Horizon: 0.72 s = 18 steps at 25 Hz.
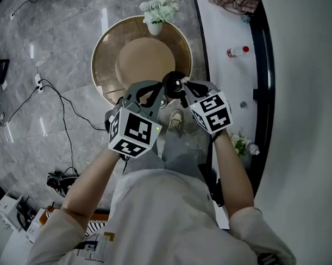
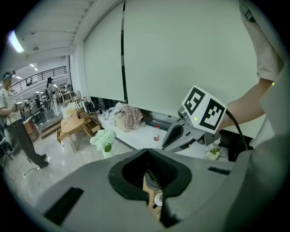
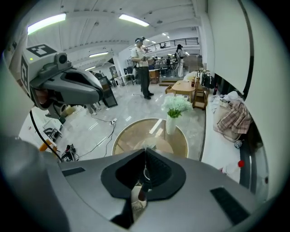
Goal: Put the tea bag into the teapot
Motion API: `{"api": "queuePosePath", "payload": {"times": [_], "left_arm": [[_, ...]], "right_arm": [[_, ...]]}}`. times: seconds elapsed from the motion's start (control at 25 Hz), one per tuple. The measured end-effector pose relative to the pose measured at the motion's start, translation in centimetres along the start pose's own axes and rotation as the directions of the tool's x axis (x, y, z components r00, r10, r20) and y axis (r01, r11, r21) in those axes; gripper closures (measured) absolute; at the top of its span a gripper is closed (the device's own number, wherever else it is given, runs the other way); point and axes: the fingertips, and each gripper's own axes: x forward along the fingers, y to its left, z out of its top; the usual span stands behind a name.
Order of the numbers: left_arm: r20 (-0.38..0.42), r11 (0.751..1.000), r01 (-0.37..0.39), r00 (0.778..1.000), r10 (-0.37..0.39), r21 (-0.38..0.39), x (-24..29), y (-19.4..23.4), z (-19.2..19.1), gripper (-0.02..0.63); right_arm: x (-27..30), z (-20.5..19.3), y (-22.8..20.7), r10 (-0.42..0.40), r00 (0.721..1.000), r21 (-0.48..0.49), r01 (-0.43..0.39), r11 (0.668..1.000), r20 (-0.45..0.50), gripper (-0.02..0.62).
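Note:
I hold both grippers close together at chest height over a round glass table (image 1: 109, 56). My left gripper (image 1: 151, 93) points up and right, and its jaws meet at the tip (image 2: 147, 152). My right gripper (image 1: 185, 87) points left toward it with its jaws also closed (image 3: 145, 152). In the left gripper view the right gripper (image 2: 181, 136) hangs just ahead. The right gripper view has the left gripper (image 3: 68, 84) at upper left. Small tan and reddish bits show in the slots behind the jaws; I cannot identify them. No teapot or tea bag is recognisable in any view.
A white vase of flowers (image 1: 157, 12) stands at the table's far edge. A white counter on the right carries a red-capped bottle (image 1: 237, 51) and a plaid cloth (image 1: 236, 2). Cables (image 1: 58, 98) trail over the marble floor at left. A person (image 3: 142, 68) stands far off.

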Motion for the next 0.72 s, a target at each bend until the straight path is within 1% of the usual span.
{"api": "queuePosePath", "payload": {"times": [0.2,0.4,0.56,0.72], "left_arm": [[-0.033,1.000,0.018,0.999,-0.018,0.004,2.4,0.9,-1.2,0.598],[-0.063,0.999,0.033,0.997,-0.033,0.004,4.3,2.0,-2.7,0.598],[-0.100,0.999,0.045,0.994,-0.046,-0.011,5.6,2.3,-4.8,0.598],[-0.131,0.997,0.066,0.989,-0.072,-0.044,7.1,2.3,-6.8,0.598]], "right_arm": [[3.2,-2.9,-0.5,0.016,0.997,0.018,-0.014,1.000,-0.075,0.581],[6.3,-5.3,-0.1,0.059,0.989,0.042,-0.054,0.998,-0.139,0.581],[8.8,-7.2,-0.3,0.075,0.982,0.092,-0.060,0.994,-0.171,0.581],[11.2,-9.2,-0.8,0.086,0.976,0.137,-0.059,0.989,-0.200,0.581]]}}
